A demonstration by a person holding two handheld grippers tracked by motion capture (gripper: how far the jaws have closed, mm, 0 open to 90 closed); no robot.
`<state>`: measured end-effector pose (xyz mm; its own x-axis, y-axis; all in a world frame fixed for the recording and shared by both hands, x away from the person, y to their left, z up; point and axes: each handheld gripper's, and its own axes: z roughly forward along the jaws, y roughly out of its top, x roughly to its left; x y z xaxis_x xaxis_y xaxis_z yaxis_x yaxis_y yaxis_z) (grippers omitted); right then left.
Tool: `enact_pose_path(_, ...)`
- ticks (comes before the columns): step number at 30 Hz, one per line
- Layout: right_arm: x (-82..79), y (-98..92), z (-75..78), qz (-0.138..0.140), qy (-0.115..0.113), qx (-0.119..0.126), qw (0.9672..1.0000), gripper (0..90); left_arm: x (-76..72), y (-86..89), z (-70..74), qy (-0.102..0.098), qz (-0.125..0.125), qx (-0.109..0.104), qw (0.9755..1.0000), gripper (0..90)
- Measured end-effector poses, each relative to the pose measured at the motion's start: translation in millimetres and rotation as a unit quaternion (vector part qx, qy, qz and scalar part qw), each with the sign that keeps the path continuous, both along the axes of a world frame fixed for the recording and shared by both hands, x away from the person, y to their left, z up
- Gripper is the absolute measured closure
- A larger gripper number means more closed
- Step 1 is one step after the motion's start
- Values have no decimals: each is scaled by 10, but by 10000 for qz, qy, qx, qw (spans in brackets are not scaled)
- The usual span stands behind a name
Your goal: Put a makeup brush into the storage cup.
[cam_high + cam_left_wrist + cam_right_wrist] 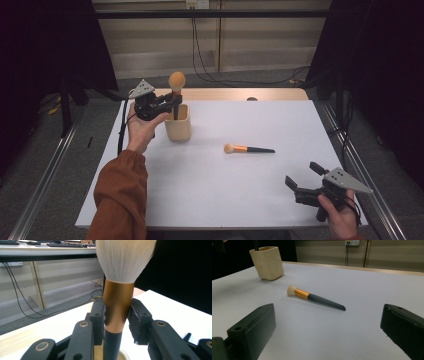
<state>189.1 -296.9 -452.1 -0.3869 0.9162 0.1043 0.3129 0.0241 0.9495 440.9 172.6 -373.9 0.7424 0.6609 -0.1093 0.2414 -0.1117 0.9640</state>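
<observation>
A large makeup brush point(176, 84) with a pale round head, copper ferrule point(117, 307) and dark handle stands upright, its handle down inside a cream holder cup point(178, 125). My left gripper point(172, 102) is shut on the brush at the ferrule, just above the cup's rim. A smaller brush point(247, 149) with a copper ferrule and dark handle lies flat on the white table point(225, 185), head pointing left; in the right gripper view this small brush point(314, 298) lies ahead of the jaws. My right gripper point(300, 181) rests open near the table's front right corner, nothing between its jaws.
The cream cup point(267, 262) stands at the table's back left. A wooden strip point(240, 94) runs along the table's far edge. Cables point(210, 75) lie on the floor behind. Metal rails point(45, 185) flank both sides of the table.
</observation>
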Motion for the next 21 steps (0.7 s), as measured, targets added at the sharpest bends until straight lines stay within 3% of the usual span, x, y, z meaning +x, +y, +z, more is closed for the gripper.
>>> enact_pose_path(6,-3,-4,-1,0,8,4,10000,0,4,6,-80,32,-21,125,9999,675)
enact_pose_path(21,0,-1,-2,3,9,4,10000,0,10,2,-218,136,-37,155,9998,675)
